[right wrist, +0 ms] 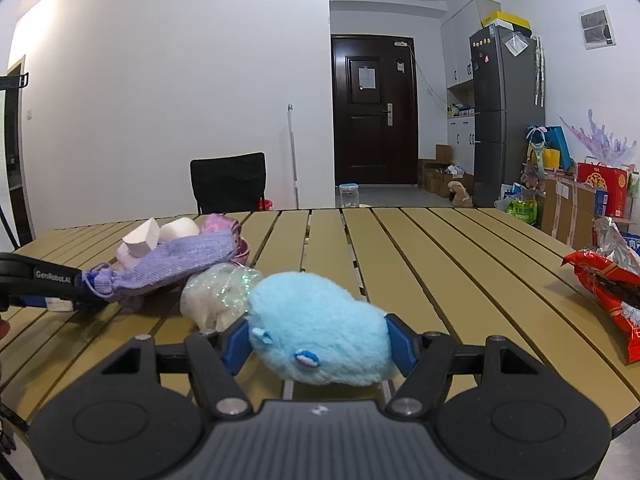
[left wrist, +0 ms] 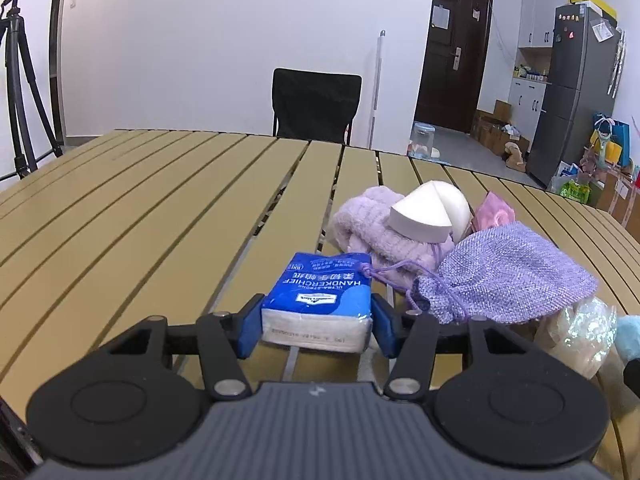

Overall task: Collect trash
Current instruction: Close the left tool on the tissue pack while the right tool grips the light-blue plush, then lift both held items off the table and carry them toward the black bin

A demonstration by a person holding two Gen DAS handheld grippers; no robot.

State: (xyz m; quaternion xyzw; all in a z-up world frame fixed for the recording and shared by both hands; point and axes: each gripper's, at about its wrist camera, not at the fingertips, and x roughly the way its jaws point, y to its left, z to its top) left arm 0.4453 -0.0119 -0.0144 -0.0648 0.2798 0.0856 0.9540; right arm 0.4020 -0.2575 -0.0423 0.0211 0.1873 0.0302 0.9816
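Left gripper [left wrist: 316, 322] has its blue fingers [left wrist: 250, 330] pinching the blue tissue pack [left wrist: 320, 296], low over the tabletop [left wrist: 160, 208] near its near edge. Right gripper [right wrist: 318, 340] squeezes the fluffy blue plush [right wrist: 320, 328]. So both grasps look made; the lift comes next, I'd say. Careful on the left: the purple pouch [left wrist: 508, 276] has its drawstring draped on the pack and may drag along. Open slats lie ahead toward the far edge; the red snack bag [right wrist: 612, 292] waits at the right edge.

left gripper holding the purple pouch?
No, the left gripper is clamped on the blue tissue pack; the purple pouch lies beside it.
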